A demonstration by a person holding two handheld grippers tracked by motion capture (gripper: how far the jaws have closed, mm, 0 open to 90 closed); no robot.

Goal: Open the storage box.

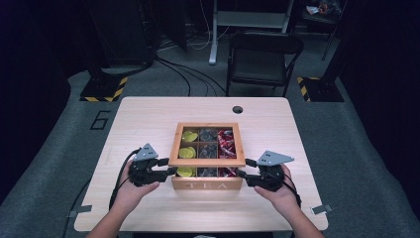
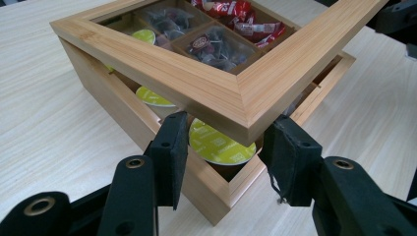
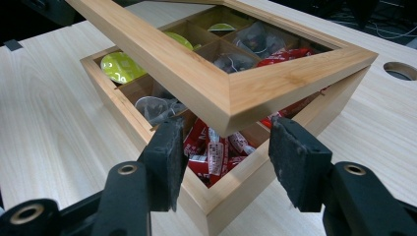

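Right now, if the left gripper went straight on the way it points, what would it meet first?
Most likely the raised lid of the tea box: its near corner sits between the left gripper jaws. Just beneath lies a green-topped capsule, though depth is hard to judge.

Matte black left gripper and right gripper: brass-ringed screw holes behind the jaws, grey three-cornered plates above, seemingly bare forearms.
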